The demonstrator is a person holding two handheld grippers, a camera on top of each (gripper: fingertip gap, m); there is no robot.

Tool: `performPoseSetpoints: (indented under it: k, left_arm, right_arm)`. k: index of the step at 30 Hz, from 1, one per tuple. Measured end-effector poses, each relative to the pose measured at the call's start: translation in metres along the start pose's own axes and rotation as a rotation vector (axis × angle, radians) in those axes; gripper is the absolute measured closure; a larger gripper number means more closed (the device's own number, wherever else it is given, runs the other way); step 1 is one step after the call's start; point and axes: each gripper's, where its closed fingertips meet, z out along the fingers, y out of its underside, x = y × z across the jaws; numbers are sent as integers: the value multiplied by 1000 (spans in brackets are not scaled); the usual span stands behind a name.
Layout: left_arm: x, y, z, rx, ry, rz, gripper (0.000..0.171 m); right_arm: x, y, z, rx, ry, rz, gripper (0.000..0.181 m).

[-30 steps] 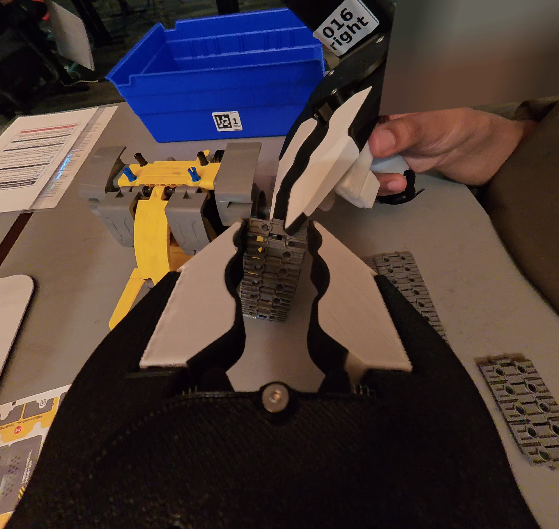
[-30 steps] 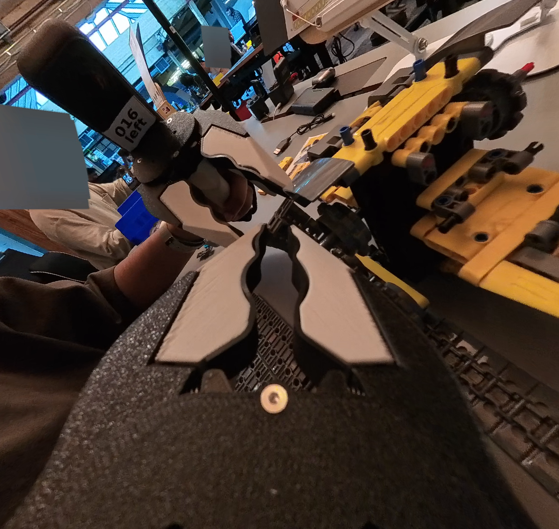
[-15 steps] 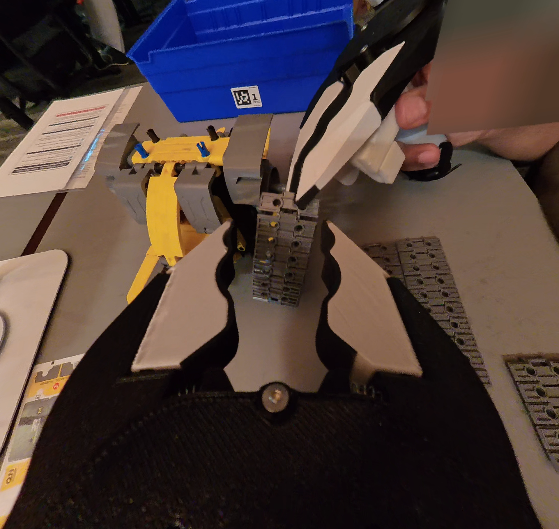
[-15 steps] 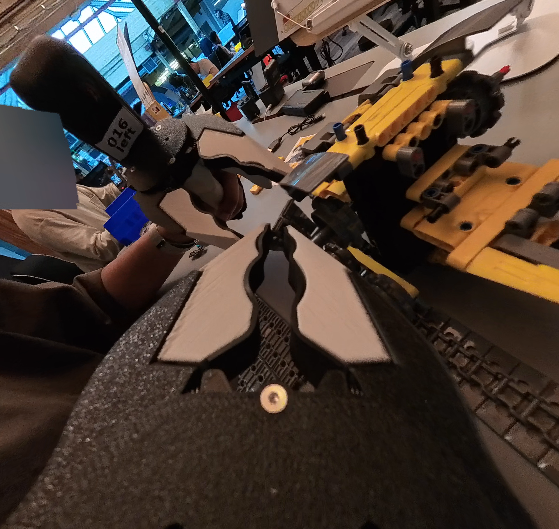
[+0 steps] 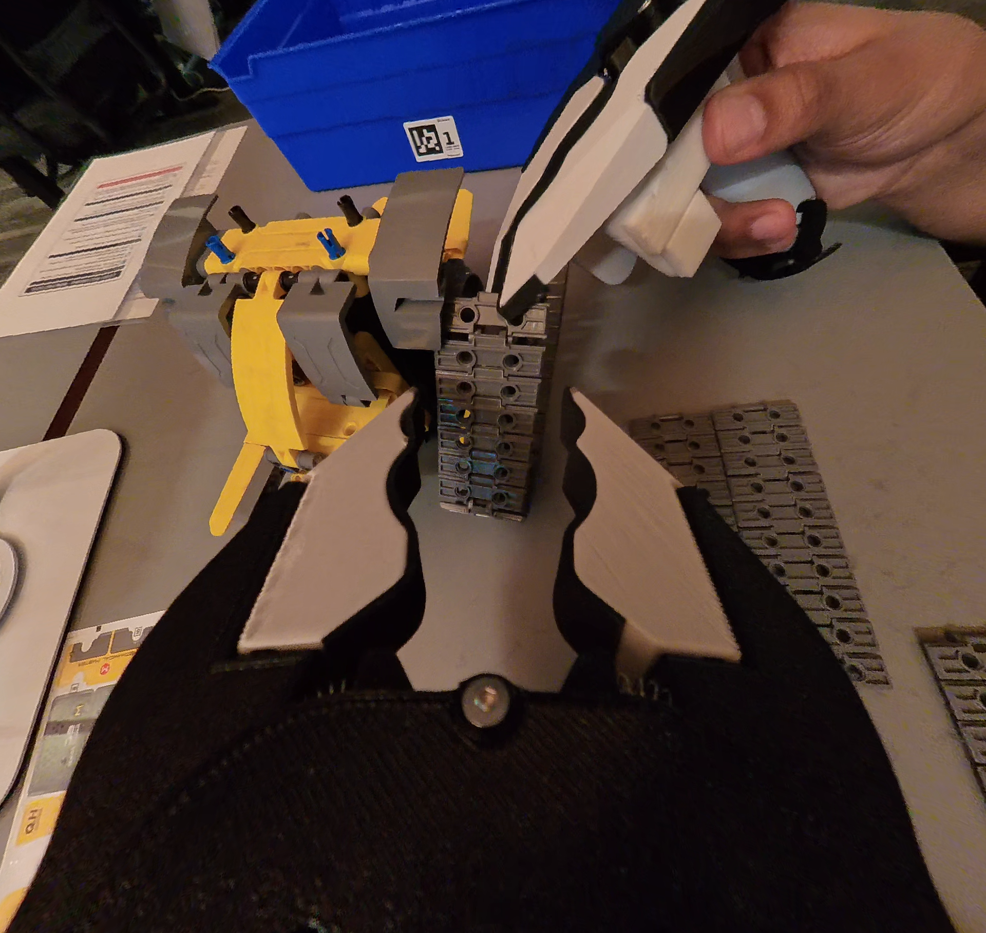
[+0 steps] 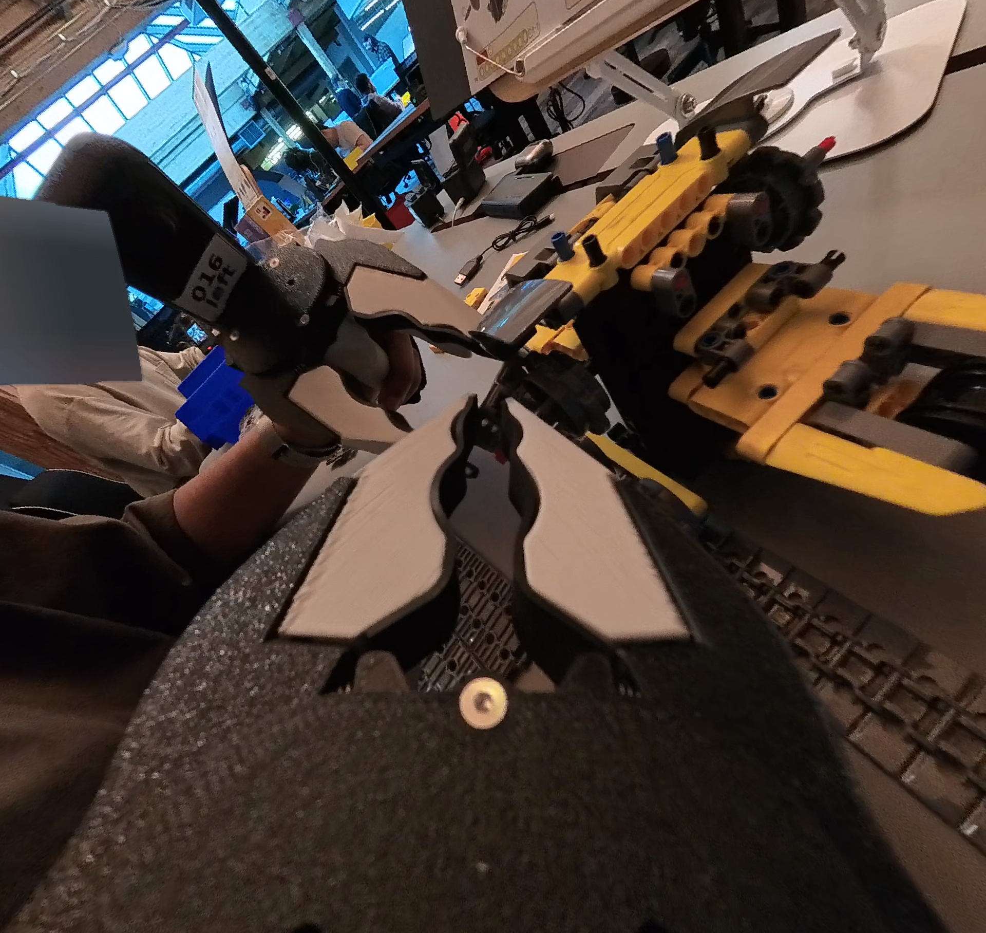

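The right gripper (image 5: 515, 301) is pinching the top link of the grey track (image 5: 488, 411) to keep it draped over the yellow model (image 5: 299, 331) mid-bench, while the left gripper (image 5: 488, 400) sits open just short of it.

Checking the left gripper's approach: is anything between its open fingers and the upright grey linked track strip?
Nothing visible: only bare grey table lies between the left gripper and the grey linked track strip. The right gripper pinches its far top end; the yellow-and-grey brick model adjoins its left side.
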Motion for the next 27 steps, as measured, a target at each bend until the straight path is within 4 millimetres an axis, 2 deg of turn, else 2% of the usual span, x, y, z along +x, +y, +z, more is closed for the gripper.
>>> performPoseSetpoints:
  k: [9, 17, 27]
  left_arm:
    - [-4, 5, 4, -11, -33, -13, 122]
    - [-6, 8, 8, -8, -58, -39, 122]
    - [-10, 7, 10, 14, -90, -64, 133]
  right_arm:
    - [2, -13, -5, 71, 1, 1, 174]
    - [5, -16, -8, 108, -23, 49, 174]
    - [8, -18, -9, 129, -84, 137, 174]
